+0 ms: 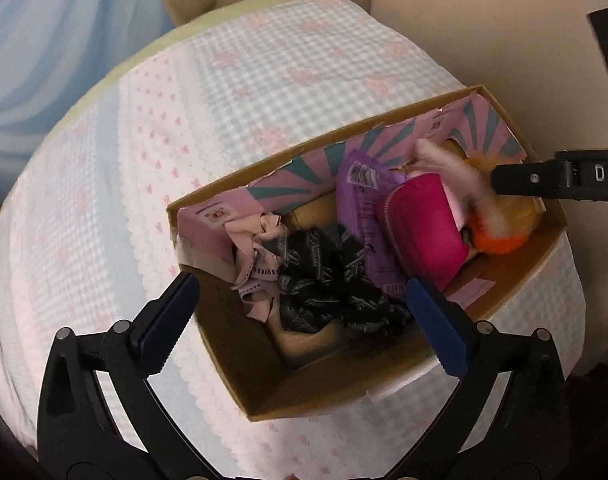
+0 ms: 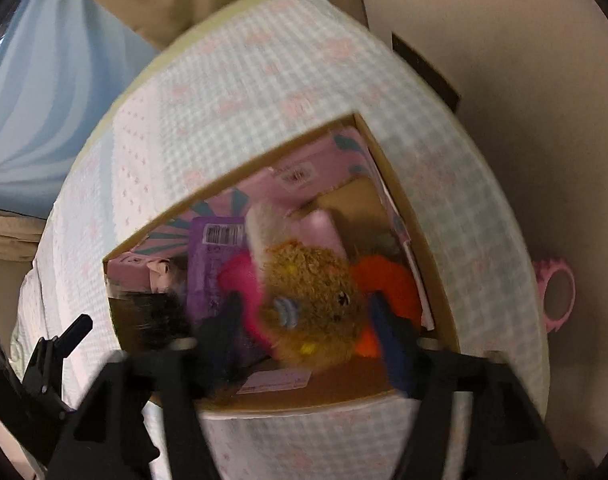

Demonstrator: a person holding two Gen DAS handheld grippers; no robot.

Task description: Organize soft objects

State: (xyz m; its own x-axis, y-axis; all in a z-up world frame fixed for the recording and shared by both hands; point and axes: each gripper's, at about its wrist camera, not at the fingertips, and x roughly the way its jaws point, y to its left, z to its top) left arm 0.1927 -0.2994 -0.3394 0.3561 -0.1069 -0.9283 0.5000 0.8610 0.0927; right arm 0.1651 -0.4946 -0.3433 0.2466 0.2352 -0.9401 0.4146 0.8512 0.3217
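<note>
An open cardboard box (image 1: 232, 364) sits on a checked tablecloth. Inside lie a pale pink cloth (image 1: 252, 256), a black patterned cloth (image 1: 324, 280), a purple packet (image 1: 368, 216), a magenta pouch (image 1: 424, 224) and a brown-and-orange plush toy (image 1: 508, 220). My left gripper (image 1: 304, 324) is open and empty above the box's near end. My right gripper (image 2: 308, 328) is closed on the plush toy (image 2: 312, 296) over the box's right end (image 2: 408, 216); this view is blurred. The right gripper's body also shows in the left wrist view (image 1: 556, 178).
The box stands near the right edge of a small table covered by the blue-white checked cloth (image 1: 224, 100). A pink ring-shaped object (image 2: 556, 292) lies beyond the table on the right. Light blue curtain (image 1: 44, 60) hangs at the left, beige wall behind.
</note>
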